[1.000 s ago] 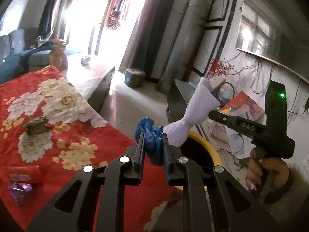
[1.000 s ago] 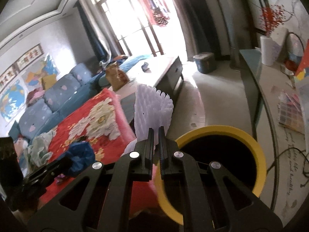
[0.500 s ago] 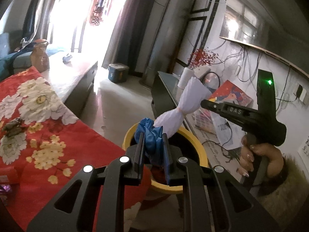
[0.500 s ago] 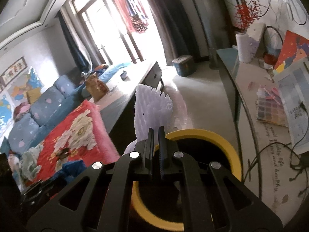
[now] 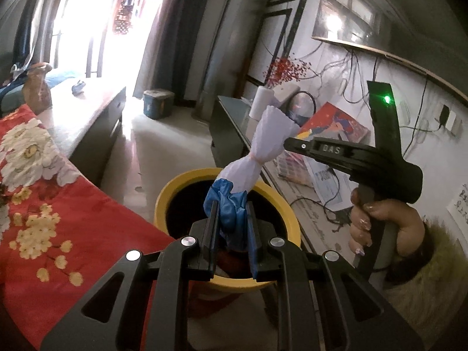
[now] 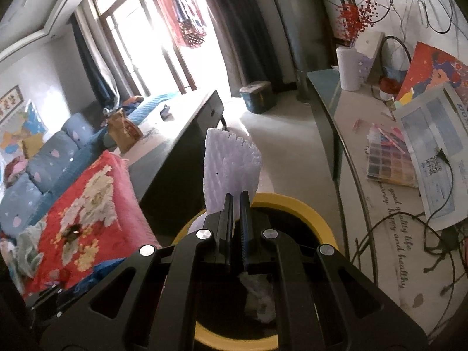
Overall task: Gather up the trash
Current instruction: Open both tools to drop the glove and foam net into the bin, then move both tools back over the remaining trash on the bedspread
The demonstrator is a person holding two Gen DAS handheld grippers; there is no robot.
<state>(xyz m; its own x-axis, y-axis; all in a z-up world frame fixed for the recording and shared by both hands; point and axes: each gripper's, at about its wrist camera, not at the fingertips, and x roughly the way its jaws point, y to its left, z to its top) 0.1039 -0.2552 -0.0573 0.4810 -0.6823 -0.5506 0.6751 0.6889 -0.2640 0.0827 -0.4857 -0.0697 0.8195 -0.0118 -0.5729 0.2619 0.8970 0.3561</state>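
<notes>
Centre frame: left tongs (image 5: pixel 231 228) clamped on crumpled blue glove (image 5: pixel 226 207), right tongs (image 6: pixel 236 204) clamped on white foam net (image 6: pixel 231 163), both above yellow-rimmed bin (image 5: pixel 288 213).

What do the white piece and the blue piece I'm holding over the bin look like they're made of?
White piece: likely soft foam netting, matte, ribbed mesh with a scalloped edge. Blue piece: probably thin rubbery film, maybe a glove; slightly glossy, crumpled folds. Bin: seemingly smooth yellow plastic.

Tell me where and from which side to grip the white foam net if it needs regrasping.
Grip the foam net at its twisted waist, coming from the side, across its length. That is its narrowest, firmest part, so the pads would likely close fully. The flared top is loose and springy. Right now the right tool pinches the flared end, holding it over the yellow bin.
</notes>
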